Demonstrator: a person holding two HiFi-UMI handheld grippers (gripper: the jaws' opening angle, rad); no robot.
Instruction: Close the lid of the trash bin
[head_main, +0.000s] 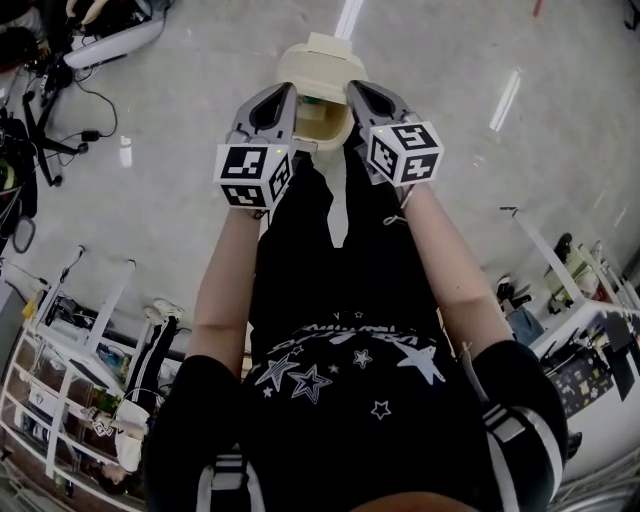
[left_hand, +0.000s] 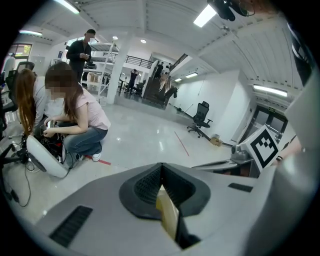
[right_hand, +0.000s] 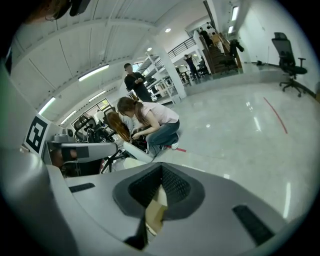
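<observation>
- Left gripper (head_main: 284, 92): jaws clenched tip to tip. A cream sliver shows in the slot behind the tips. I judge it is the bin seen through the gap, not something pinched.
- Right gripper (head_main: 356, 90): the same, tips together, with a cream sliver behind them.
- Bin (head_main: 322, 125) stands on the floor (head_main: 180, 130) straight ahead, between the two grippers and just below them. The lid (head_main: 312, 62) looks tipped back on the far side, so it is still open.
- Risk: closed tips pressing a smooth lid off-centre could slide off, or shove the light bin away or over.
- Risk: a lid let go early may slam and bounce.
- Farther off is a crouching person (left_hand: 75, 117), well apart from the bin, so no hazard there.
</observation>
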